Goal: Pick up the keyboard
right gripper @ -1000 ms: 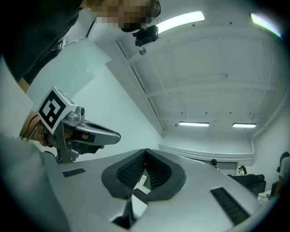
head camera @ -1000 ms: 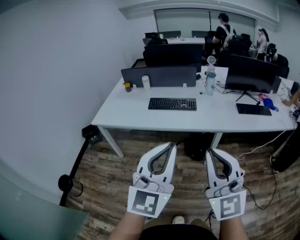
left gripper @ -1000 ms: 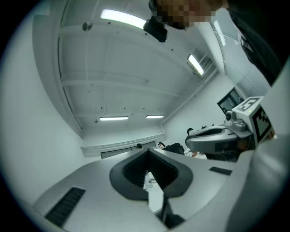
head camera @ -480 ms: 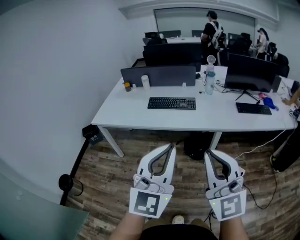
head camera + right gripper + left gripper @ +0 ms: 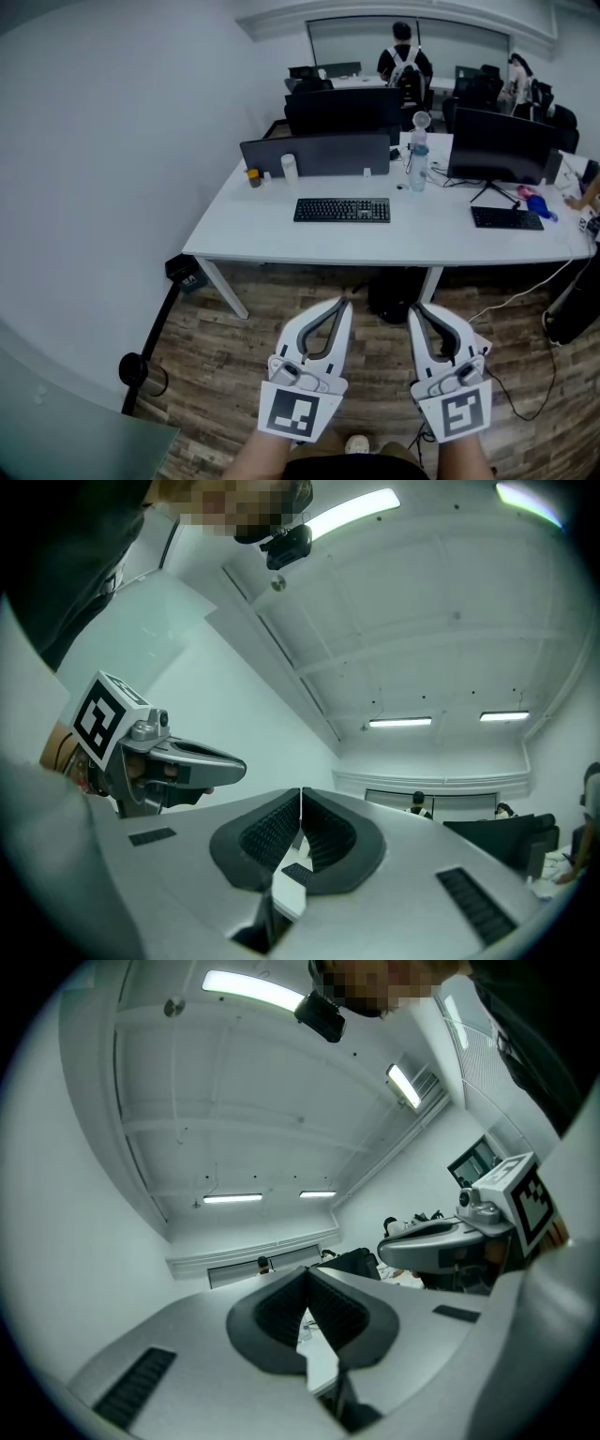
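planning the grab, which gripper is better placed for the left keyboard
Likely left: the left gripper lines up with that keyboard; the right gripper sits off to its side. Both are shut, short of the desk.

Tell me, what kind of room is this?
Probably an office. A long white desk holds a black keyboard and a dark monitor on a stand, with more dark screens behind it.

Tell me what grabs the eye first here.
The white left gripper and right gripper fill the bottom of the head view, both shut and empty, above a wood floor. Beyond them, untouched, a black keyboard lies on a long white desk.
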Demonstrator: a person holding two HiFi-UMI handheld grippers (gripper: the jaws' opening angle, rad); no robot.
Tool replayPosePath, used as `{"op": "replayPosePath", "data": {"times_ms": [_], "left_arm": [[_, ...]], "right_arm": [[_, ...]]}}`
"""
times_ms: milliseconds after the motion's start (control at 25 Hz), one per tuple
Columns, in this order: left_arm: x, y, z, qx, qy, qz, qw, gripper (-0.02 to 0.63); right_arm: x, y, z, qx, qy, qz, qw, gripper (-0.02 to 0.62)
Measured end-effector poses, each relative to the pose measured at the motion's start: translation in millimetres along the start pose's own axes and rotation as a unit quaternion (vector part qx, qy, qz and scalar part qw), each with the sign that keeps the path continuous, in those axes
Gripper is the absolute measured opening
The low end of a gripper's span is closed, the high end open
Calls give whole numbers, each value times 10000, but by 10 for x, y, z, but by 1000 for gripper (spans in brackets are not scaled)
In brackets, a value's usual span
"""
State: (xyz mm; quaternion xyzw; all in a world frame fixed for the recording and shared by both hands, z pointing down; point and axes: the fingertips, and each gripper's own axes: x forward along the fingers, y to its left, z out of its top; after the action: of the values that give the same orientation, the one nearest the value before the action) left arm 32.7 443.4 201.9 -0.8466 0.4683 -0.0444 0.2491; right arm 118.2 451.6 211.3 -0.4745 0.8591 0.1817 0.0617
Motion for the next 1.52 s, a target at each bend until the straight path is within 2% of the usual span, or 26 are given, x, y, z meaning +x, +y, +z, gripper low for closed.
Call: {"op": "replayPosePath", "data": {"times_ms": [440,760,1200,1400,1520], "left_arm": [[116,56,-23,-36,-49,93,9999,9],[448,183,-188,139,-121,-72,9998,9],[1143,799,-715,114,-383,-66,9992,9],[1448,998,-913,411,-487,174,9978,9],[1598,1106,-1051,250,-390,159,9988,9]], "right_arm": [[55,-1,-116,-43,47,150,9999,32],[355,-184,-275,-63,49,21,10000,32],[1221,-454,-695,-270,104,-203,9994,32],[1542,-574,-860,-193,174,-273,9993,32],[1677,-660,-975,-128,237,-336,9991,32]]}}
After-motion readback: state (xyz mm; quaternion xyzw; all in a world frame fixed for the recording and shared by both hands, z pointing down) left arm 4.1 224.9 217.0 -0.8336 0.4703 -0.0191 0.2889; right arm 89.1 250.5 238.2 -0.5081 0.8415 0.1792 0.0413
